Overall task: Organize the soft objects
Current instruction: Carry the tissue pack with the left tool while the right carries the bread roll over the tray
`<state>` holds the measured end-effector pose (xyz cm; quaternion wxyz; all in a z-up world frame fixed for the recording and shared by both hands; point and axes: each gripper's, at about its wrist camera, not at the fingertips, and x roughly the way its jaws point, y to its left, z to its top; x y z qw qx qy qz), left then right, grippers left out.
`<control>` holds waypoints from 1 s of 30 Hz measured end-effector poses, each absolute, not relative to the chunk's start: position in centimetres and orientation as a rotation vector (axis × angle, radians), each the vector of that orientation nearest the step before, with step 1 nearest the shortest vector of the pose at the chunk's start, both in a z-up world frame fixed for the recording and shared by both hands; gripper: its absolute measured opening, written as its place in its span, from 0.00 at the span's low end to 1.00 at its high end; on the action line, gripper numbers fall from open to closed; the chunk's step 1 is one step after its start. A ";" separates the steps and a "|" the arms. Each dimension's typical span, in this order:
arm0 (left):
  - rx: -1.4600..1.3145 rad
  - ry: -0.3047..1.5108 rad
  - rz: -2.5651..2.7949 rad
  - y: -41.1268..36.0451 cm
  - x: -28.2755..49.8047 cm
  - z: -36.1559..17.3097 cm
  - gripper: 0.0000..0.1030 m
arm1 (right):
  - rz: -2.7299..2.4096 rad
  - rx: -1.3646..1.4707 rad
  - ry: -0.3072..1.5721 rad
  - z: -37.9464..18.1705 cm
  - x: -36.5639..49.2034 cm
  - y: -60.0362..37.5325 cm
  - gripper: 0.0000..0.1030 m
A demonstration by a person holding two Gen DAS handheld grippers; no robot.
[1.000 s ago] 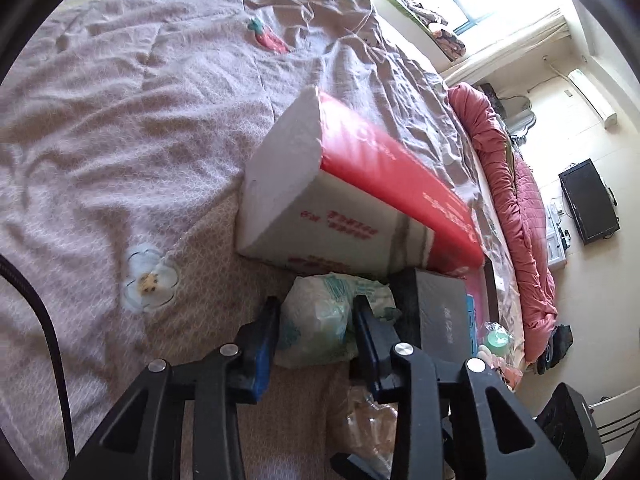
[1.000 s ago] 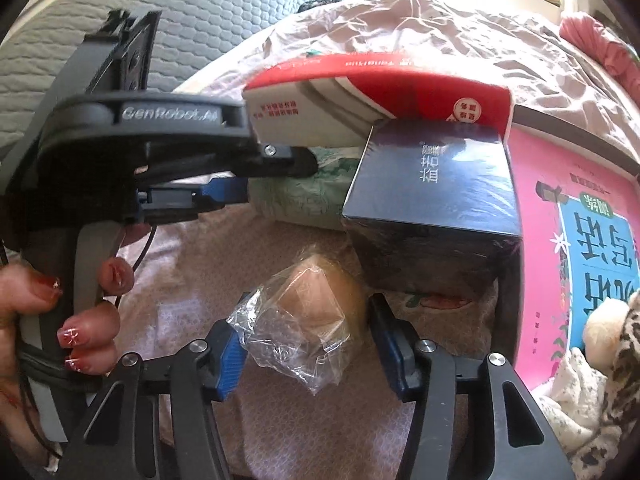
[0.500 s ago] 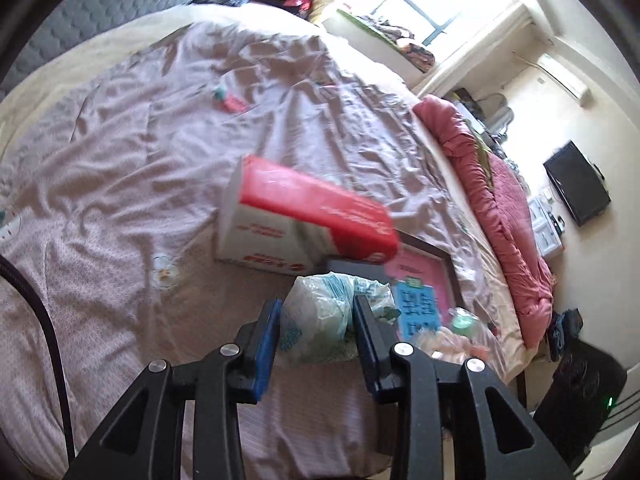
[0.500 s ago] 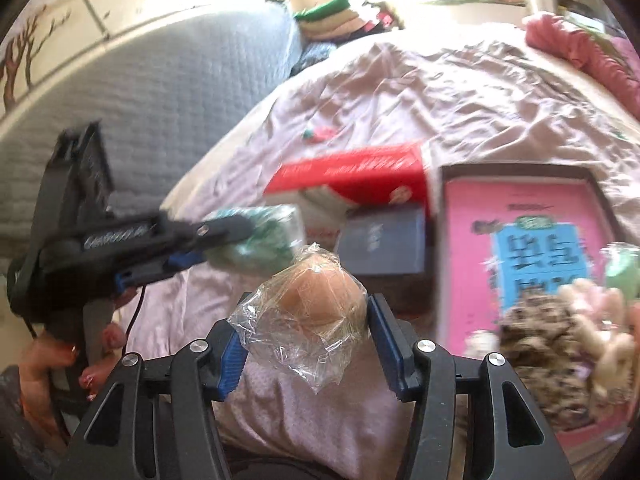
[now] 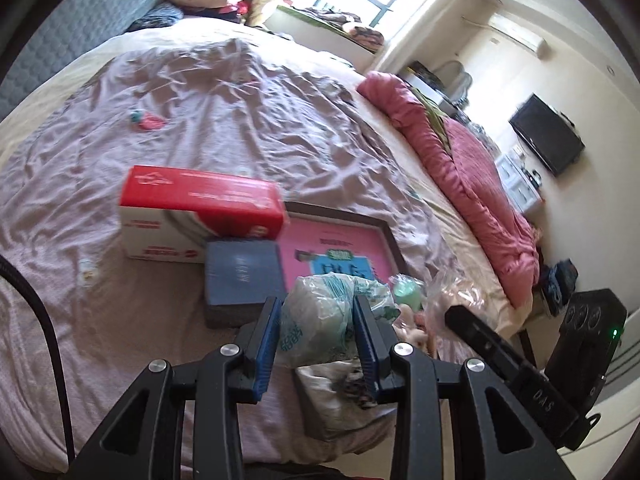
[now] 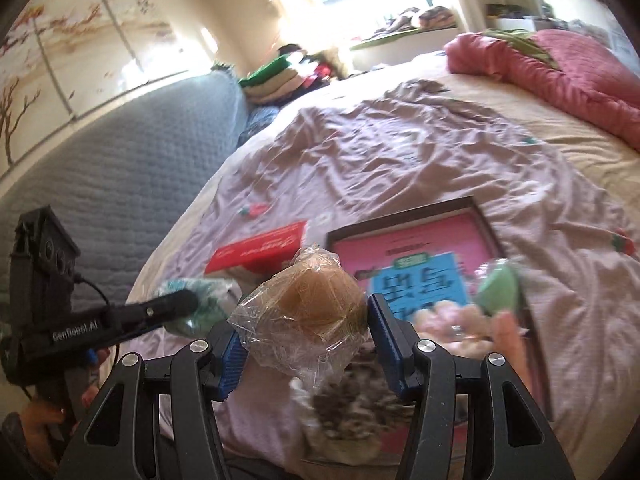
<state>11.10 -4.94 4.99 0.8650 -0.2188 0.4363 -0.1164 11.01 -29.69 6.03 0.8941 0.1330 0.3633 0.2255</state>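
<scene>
My left gripper (image 5: 316, 324) is shut on a crumpled white-and-green soft packet (image 5: 320, 316), held above the bed's near edge. My right gripper (image 6: 306, 328) is shut on a tan soft ball in clear plastic wrap (image 6: 312, 308), also lifted. The left gripper shows in the right wrist view (image 6: 176, 304) at the left, with the packet (image 6: 200, 304) in it. Below lie a pink plush toy (image 6: 452, 320), a green soft ball (image 6: 500, 288) and a speckled fuzzy item (image 6: 360, 404).
On the mauve bedsheet (image 5: 240, 120) lie a red-and-white box (image 5: 200, 208), a dark blue box (image 5: 244, 276) and a pink framed book (image 5: 340, 244). A pink quilt (image 5: 472, 160) lies along the far side. A grey headboard (image 6: 100, 168) stands at the left.
Both grippers have risen and pulled back from the bed with their loads. The boxes and pink book now look smaller and farther below.
</scene>
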 end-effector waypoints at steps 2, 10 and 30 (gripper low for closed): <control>-0.442 0.915 -0.255 -6.2 11.2 5.1 0.35 | 0.449 0.287 0.746 6.1 10.8 -31.0 0.56; -0.377 0.935 -0.274 -9.9 11.8 4.7 0.35 | 0.402 0.315 0.753 5.5 10.4 -34.3 0.56; -0.330 1.012 -0.183 -12.1 15.2 -0.6 0.35 | 0.402 0.249 0.860 1.8 9.5 -34.3 0.56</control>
